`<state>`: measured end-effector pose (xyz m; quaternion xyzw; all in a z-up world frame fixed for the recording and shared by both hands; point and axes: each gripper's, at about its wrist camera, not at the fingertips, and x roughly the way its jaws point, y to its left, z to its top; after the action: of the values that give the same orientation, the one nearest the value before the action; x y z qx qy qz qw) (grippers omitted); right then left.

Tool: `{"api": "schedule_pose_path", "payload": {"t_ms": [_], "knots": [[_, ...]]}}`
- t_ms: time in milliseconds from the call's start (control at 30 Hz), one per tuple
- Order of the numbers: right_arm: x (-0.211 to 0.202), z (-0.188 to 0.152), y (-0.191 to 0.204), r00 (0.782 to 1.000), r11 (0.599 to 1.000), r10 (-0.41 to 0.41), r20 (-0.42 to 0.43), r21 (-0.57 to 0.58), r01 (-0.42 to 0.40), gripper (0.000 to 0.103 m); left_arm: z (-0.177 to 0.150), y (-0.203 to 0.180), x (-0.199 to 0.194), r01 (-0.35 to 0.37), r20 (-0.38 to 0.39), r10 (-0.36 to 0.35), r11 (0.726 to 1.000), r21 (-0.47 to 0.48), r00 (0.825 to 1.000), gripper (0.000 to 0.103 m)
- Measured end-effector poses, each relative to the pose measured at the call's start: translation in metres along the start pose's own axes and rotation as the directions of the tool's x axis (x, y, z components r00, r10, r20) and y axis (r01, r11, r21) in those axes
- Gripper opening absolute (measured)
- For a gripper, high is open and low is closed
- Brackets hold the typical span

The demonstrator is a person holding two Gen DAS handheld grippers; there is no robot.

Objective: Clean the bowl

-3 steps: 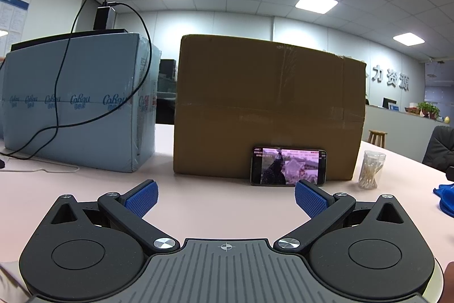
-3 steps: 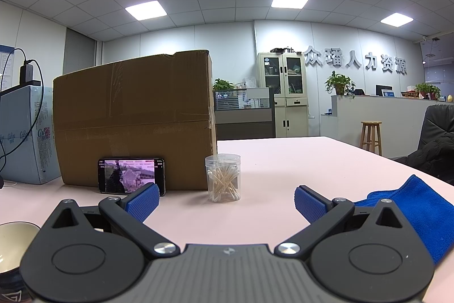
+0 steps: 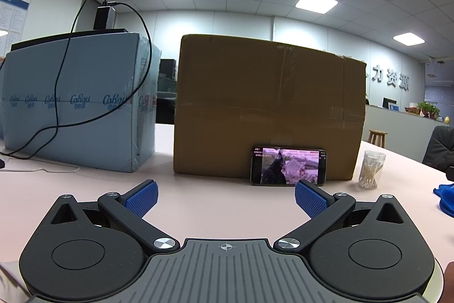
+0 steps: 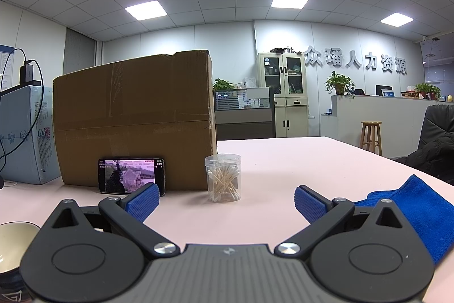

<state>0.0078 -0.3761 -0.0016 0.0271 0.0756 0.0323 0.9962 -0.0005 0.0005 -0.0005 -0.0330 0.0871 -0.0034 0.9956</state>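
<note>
A cream-lined bowl with a dark outside sits on the pink table at the lower left of the right wrist view, partly hidden by the gripper body. A blue cloth lies on the table at the right, its edge also showing as the cloth in the left wrist view. My right gripper stands open over bare table between bowl and cloth. My left gripper is open too, with nothing between its blue pads, facing a phone and a box.
A big cardboard box stands ahead with a phone leaning on it, screen lit. A clear jar of cotton swabs stands beside the box. A light blue package with a black cable is at the left. A dark chair is at far right.
</note>
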Motion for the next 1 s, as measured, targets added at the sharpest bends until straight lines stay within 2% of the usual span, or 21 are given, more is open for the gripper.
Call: {"api": "schedule_pose_path", "payload": {"t_ms": [1000], "knots": [[0.0010,0.0000,0.0001,1.000,1.000,0.002,-0.006,0.000,-0.002,0.103,-0.0010,-0.0018,0.0056,0.008,-0.005,-0.008,1.000,-0.001,1.000,0.103]]}}
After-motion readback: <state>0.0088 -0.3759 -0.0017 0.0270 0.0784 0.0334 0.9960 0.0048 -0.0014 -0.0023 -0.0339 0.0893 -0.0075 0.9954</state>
